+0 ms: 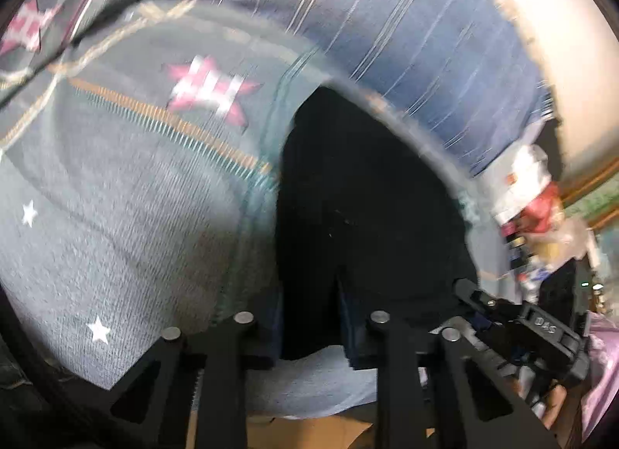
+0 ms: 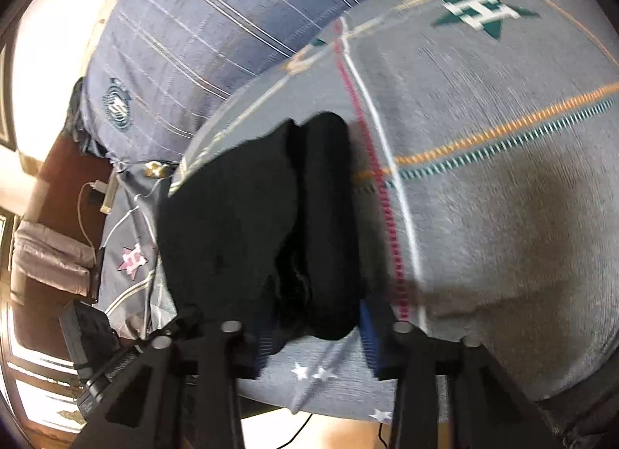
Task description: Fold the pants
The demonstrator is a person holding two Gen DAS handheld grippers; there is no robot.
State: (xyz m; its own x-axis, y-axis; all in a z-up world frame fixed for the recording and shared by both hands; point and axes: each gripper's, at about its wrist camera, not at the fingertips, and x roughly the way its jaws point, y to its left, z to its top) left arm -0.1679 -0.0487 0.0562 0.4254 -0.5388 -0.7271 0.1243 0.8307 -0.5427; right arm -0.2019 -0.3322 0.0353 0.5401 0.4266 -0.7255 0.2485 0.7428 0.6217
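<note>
Both grippers grasp the black pants point(image 2: 247, 224) at their near end. Left gripper point(image 1: 309, 333) has its jaws drawn narrow around a dark fold; right gripper point(image 2: 313, 337) pinches a bunched fold between its blue pads point(image 2: 369, 333). Pants lie along the edge of the bed, on a grey star-patterned bedsheet point(image 2: 483, 236), with a blue striped pillow point(image 2: 201, 23) beyond. Bare sheet spreads wide to one side; floor drops away close on the other.
</note>
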